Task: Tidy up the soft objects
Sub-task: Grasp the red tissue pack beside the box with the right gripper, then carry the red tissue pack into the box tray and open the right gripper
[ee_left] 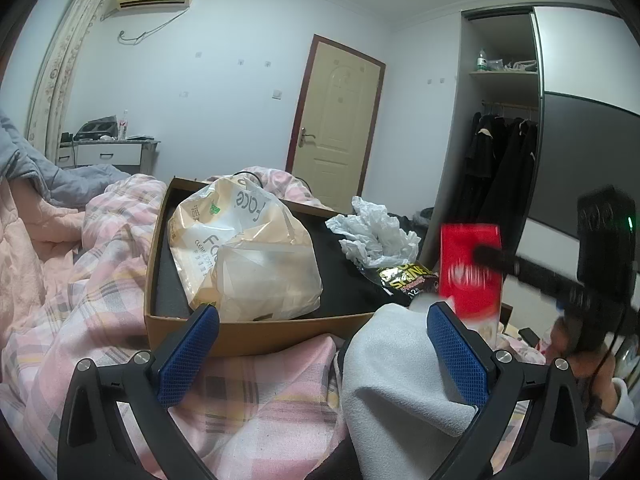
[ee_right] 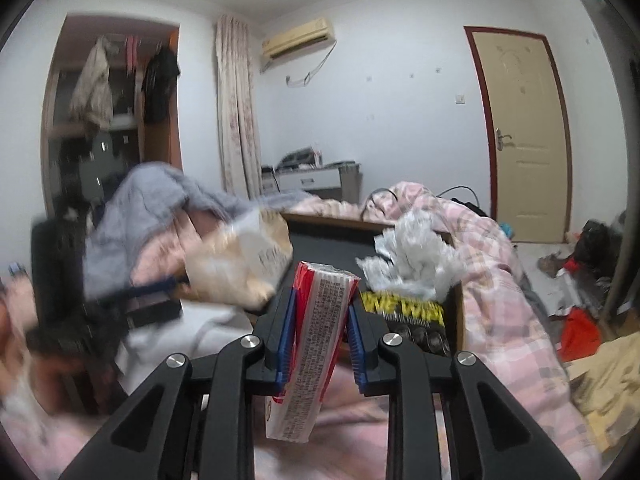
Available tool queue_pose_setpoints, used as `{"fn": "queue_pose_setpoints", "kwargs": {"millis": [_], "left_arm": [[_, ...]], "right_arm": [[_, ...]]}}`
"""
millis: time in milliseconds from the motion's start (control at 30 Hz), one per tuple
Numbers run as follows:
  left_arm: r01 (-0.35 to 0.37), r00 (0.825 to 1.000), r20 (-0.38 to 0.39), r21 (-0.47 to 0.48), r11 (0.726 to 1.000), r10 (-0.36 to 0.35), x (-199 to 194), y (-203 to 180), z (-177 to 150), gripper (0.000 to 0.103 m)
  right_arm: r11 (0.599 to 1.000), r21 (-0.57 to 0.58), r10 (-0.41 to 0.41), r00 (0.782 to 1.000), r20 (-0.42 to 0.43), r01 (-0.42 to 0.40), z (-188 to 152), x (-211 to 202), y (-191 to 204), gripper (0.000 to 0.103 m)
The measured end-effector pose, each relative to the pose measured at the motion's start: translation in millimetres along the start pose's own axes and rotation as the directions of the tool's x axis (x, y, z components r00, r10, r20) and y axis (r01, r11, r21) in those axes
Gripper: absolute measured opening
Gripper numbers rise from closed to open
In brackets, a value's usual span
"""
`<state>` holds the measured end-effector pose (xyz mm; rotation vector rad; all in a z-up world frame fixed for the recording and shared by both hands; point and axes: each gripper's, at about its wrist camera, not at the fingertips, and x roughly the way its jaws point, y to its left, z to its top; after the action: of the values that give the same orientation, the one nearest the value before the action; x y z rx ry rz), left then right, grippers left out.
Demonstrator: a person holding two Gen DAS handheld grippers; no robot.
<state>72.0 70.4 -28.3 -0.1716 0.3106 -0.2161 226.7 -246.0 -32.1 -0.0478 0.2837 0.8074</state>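
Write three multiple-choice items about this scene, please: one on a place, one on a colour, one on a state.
1. Where is the beige bag?
A. inside the box
B. on the floor
C. in the wardrobe

2. What colour are the left claw's pads?
A. green
B. blue
C. yellow

3. How is the right claw?
A. wide open, nothing in it
B. shut on a grey cloth
C. shut on the red pack

Key: 1 A, the bag lies within the box walls. 2 B, both pads show blue. 3 C, the pads press the pack's two sides.
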Motion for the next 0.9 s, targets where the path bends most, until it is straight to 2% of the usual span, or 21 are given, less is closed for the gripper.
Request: {"fn": "queue_pose_setpoints", "kwargs": {"millis": [133,300,467,567,900], "left_arm": [[-0.001,1.000,0.000,0.001,1.000,0.001,0,0,0,0.103],[0.000,1.000,0.000,0.001,1.000,0.000,0,0,0,0.103],[0.001,1.000,-0.001,0.001,1.000,-0.001,0,0,0,0.103],[0.001,1.000,-0.003,0.002,1.000,-0.001,1,0,0,0.103],[0.000,1.000,-0.003,0.002,1.000,0.000,1,0,0,0.103]], "right_arm": [[0.997,0.073,0.004,0.999,0.042,-0.007,22,10,-9,0.021],[0.996,0.071,-0.050,0.996,0.070,0.045,37,29,-5,0.021],[0.992,0.033,-0.126,0.992,0.028,0.125,17,49,11,0.021],[0.991,0.009,-0.134,0.991,0.001,0.134,7,53,13,0.021],[0.977,-0.108,-0.187,0.982,-0.028,0.183,6,59,23,0.023]]}}
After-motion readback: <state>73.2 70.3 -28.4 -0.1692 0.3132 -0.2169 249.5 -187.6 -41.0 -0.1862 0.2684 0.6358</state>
